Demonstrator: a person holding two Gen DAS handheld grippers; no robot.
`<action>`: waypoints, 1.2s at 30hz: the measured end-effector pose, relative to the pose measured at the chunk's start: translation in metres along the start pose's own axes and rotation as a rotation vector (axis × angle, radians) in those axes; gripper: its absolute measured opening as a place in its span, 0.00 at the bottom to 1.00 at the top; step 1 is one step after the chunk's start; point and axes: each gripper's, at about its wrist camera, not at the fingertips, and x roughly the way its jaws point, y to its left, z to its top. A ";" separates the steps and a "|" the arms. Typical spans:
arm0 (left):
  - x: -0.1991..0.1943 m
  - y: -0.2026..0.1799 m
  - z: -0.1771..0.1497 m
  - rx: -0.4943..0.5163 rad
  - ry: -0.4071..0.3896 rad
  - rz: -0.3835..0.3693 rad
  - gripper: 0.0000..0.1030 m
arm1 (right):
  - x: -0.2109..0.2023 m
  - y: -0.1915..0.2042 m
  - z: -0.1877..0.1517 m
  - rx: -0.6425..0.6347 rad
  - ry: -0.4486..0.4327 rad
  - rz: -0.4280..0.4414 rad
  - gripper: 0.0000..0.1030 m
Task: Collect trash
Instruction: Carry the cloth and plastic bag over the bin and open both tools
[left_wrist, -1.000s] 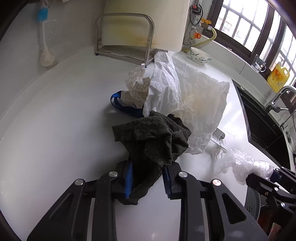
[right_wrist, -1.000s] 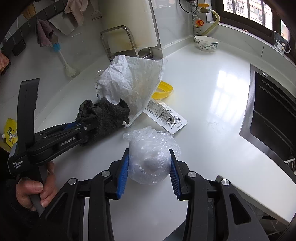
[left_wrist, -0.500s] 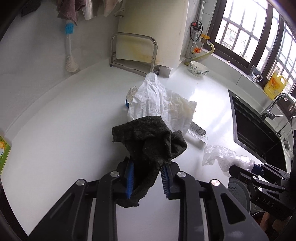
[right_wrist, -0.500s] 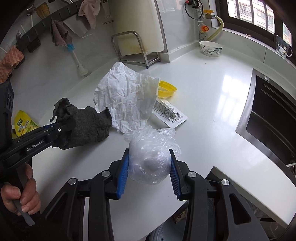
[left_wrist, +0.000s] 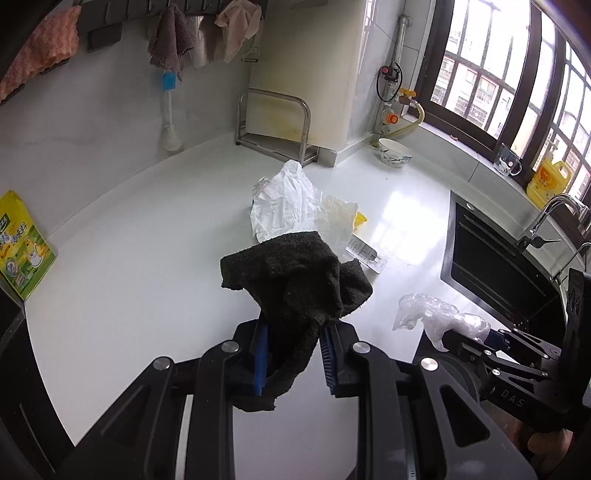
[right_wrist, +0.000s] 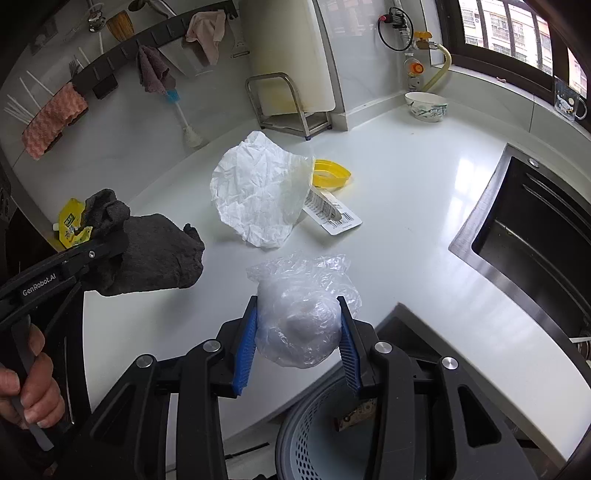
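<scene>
White countertop (right_wrist: 406, 206) with crumpled paper (right_wrist: 258, 192), yellow lid (right_wrist: 330, 172), barcoded card (right_wrist: 334, 218), bowl (right_wrist: 425, 106)

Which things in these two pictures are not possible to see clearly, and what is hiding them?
- Inside of the plastic bag, right wrist view: a pale lump shows, but crinkled film blurs it.
- Basket contents, right wrist view: the right gripper covers most.
- Barcode label, right wrist view: print too small; white paper overlaps it.
- Left gripper pads, left wrist view: the dark cloth covers them.
</scene>
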 end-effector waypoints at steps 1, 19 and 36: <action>-0.004 -0.005 -0.004 -0.001 -0.001 0.008 0.23 | -0.004 -0.005 -0.004 -0.003 0.001 0.007 0.38; -0.020 -0.146 -0.086 0.037 0.079 0.026 0.23 | -0.070 -0.099 -0.080 -0.030 0.050 0.050 0.37; 0.026 -0.206 -0.150 0.058 0.232 -0.005 0.23 | -0.055 -0.137 -0.133 -0.017 0.193 0.080 0.38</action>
